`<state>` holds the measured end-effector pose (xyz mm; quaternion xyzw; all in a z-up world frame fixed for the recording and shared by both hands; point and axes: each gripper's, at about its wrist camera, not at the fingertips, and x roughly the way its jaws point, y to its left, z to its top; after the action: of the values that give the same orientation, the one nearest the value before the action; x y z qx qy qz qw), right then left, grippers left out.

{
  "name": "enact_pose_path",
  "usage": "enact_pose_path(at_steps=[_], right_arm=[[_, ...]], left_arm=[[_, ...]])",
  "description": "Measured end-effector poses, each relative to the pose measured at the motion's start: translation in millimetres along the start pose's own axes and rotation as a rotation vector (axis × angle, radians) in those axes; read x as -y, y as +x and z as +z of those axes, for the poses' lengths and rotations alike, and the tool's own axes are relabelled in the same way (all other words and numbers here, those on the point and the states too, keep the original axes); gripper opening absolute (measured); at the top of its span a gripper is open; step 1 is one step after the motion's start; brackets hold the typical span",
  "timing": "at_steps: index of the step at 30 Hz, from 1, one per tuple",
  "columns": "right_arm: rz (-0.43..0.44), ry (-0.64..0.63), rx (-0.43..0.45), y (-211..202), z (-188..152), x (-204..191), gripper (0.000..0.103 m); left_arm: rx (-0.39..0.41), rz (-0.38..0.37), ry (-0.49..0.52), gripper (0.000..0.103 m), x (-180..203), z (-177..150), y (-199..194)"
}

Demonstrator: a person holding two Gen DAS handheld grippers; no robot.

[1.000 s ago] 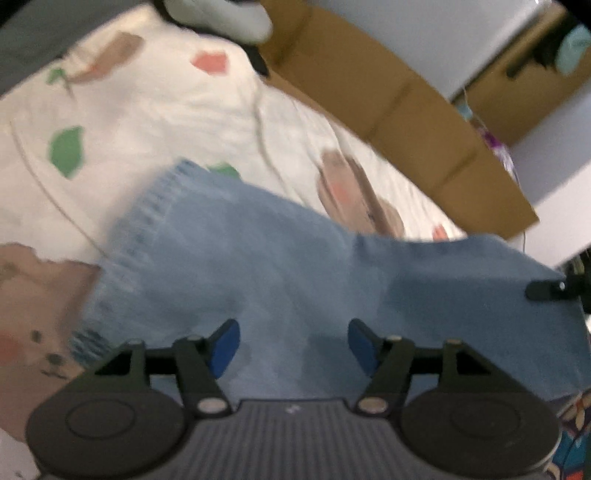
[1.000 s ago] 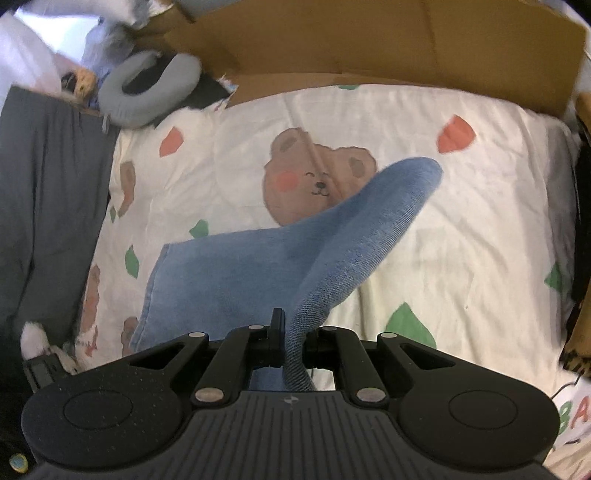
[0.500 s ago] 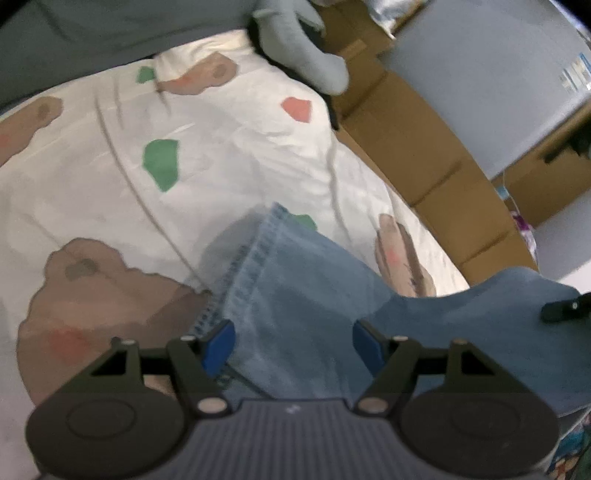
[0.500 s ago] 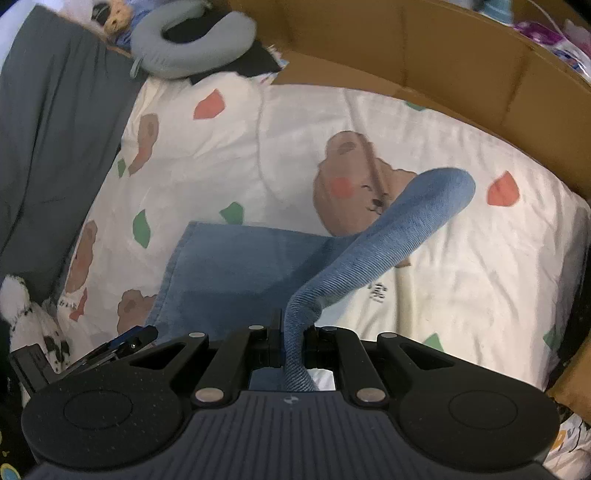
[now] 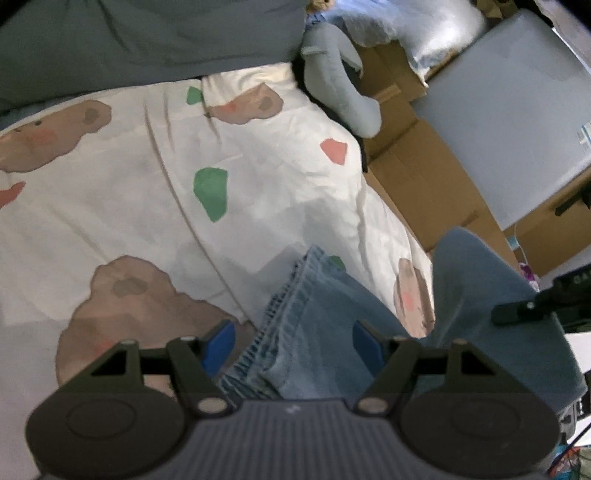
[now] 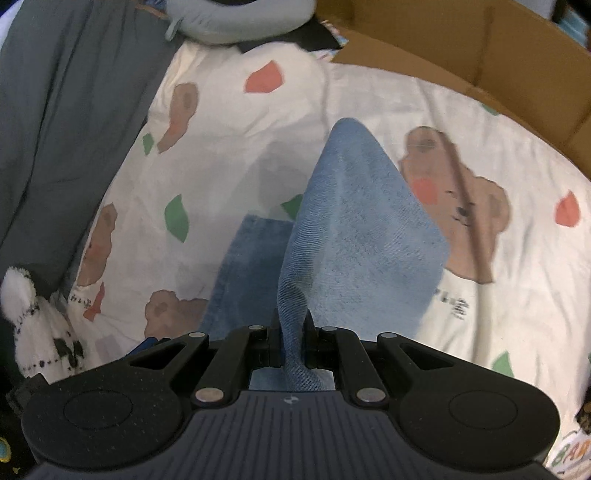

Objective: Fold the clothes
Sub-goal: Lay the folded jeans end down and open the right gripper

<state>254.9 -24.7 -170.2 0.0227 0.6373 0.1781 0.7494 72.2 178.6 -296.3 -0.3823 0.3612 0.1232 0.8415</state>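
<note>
**Jeans half lifted off the bed**

The bed (image 6: 236, 122), its bear-print quilt blurred, carries the blue jeans (image 6: 354, 236); their lower part is hidden behind both tools. The right gripper (image 6: 291, 332) has its jaws clenched on a raised denim fold. The left gripper (image 5: 291, 343) hangs released over the stitched hem (image 5: 284, 295), gripping nothing

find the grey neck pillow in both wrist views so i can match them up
Left wrist: the grey neck pillow sits top centre-right, at the far edge of the bear-print sheet, beside the cardboard boxes.
Right wrist: the pillow lies along the top edge, left of centre.
Shared landmark: the red patch on the sheet nearest the pillow.
</note>
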Motion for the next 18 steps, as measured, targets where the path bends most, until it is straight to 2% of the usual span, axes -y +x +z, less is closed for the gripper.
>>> enact_pose_path(at_steps=[8, 15, 18], right_arm=[[-0.018, -0.067, -0.027, 38, 12, -32, 0.006], [-0.069, -0.18, -0.073, 85, 5, -68, 0.006], [-0.092, -0.212, -0.095, 109, 3, -82, 0.006]], left_arm=[[-0.004, 0.02, -0.019, 0.073, -13, -3, 4], [-0.001, 0.025, -0.029, 0.073, -20, -5, 4], [-0.006, 0.049, -0.022, 0.073, -21, -7, 7]])
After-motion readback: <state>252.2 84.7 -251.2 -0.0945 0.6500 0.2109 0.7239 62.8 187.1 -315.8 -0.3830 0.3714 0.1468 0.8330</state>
